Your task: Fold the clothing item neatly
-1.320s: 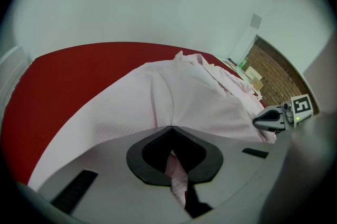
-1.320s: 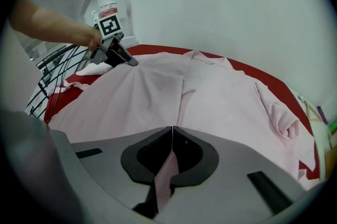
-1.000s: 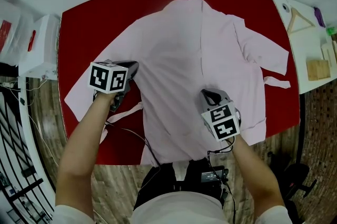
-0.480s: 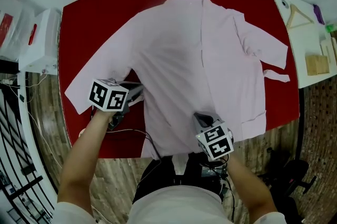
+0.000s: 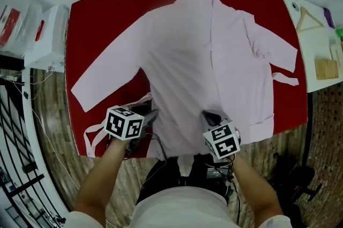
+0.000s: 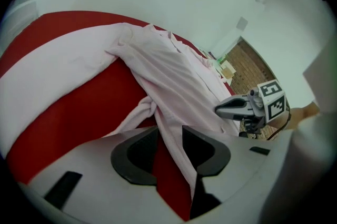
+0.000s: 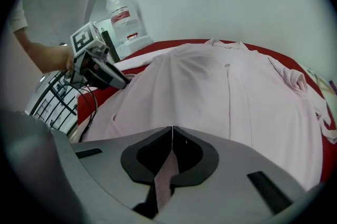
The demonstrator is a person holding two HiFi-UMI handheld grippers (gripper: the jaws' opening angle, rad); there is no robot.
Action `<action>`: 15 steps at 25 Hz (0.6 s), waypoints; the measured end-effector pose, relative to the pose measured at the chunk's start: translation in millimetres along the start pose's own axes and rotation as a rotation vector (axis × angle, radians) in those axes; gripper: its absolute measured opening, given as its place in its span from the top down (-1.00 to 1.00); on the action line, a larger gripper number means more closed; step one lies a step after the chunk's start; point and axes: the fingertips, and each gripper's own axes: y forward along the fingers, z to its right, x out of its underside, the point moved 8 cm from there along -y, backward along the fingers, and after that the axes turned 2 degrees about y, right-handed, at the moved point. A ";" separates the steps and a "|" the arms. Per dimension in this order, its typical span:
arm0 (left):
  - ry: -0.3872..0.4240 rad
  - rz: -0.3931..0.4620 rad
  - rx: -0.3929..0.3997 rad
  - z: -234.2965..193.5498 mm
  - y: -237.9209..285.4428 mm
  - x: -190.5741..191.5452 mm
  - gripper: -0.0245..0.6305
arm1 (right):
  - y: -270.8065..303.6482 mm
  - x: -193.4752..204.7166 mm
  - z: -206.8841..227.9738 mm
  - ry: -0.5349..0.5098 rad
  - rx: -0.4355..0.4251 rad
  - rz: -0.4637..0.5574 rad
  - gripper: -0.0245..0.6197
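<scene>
The pink robe [image 5: 182, 50] had been dragged toward 6 o'clock, the right gripper [image 5: 210, 114] still pinching it. The left gripper [image 5: 150, 115] had just been opening its jaws, now spread around the fabric's edge.

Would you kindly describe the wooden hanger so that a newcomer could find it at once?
Right of the red table stands a white side table. At its far end lies the wooden hanger, an open triangle, unlike the solid wooden block nearer the person.
</scene>
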 end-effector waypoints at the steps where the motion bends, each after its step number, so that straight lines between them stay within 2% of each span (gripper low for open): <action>1: -0.003 0.001 -0.012 2.7 1.7 5.5 0.55 | 0.8 -1.9 0.3 -0.008 0.001 0.003 0.87; 6: 0.053 0.025 -0.111 12.3 5.7 18.2 0.60 | 7.4 -6.8 5.8 -0.046 0.005 -0.008 0.87; 7: 0.067 0.028 -0.120 13.0 6.0 19.6 0.84 | 8.2 -6.6 6.5 -0.050 0.004 -0.012 0.87; 8: 0.069 0.036 -0.122 13.2 5.2 21.5 0.88 | 8.6 -6.4 6.6 -0.053 0.002 -0.014 0.87; 15: -0.126 0.128 -0.080 -2.0 -18.1 38.6 0.89 | 6.9 -4.3 8.0 -0.060 -0.004 -0.009 0.87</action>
